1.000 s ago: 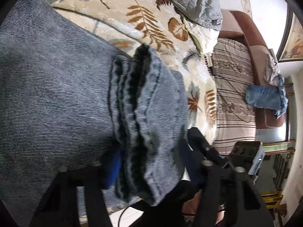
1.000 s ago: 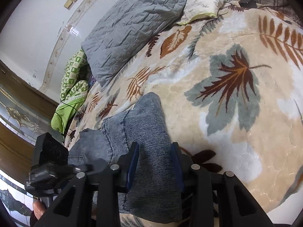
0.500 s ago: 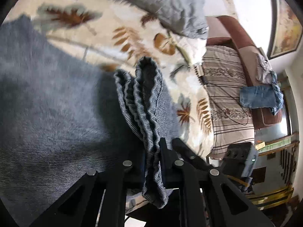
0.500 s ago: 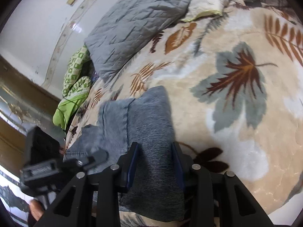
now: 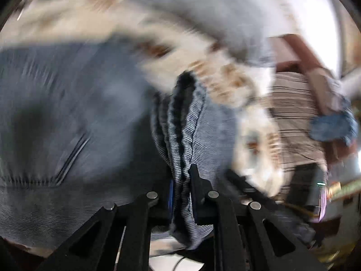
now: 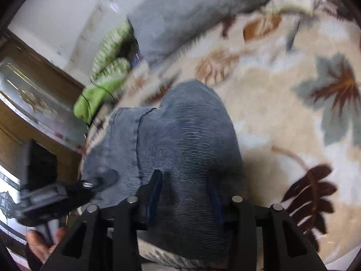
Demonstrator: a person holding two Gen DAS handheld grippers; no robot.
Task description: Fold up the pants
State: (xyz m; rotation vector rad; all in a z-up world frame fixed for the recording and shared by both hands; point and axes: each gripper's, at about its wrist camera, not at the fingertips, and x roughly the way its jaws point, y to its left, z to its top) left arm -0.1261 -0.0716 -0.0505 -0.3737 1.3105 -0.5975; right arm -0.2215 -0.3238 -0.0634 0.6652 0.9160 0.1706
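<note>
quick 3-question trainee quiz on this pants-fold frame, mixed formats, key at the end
1. True or false: the left tongs are shut on a bunched edge of the pants.
2. What lies under the pants? A) leaf-print blanket B) bare wooden table C) tiled floor
3. Fill in: beyond the pants in the right wrist view, a grey quilted ____ lies on the bed.

Key:
1. True; several denim layers are pinched between the jaws.
2. A, the leaf-print blanket.
3. Pillow. The right tongs grip the pants too.

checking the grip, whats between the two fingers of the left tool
A bunched edge of the pants, pinched between the left tool's fingers; the left wrist view shows it.
</note>
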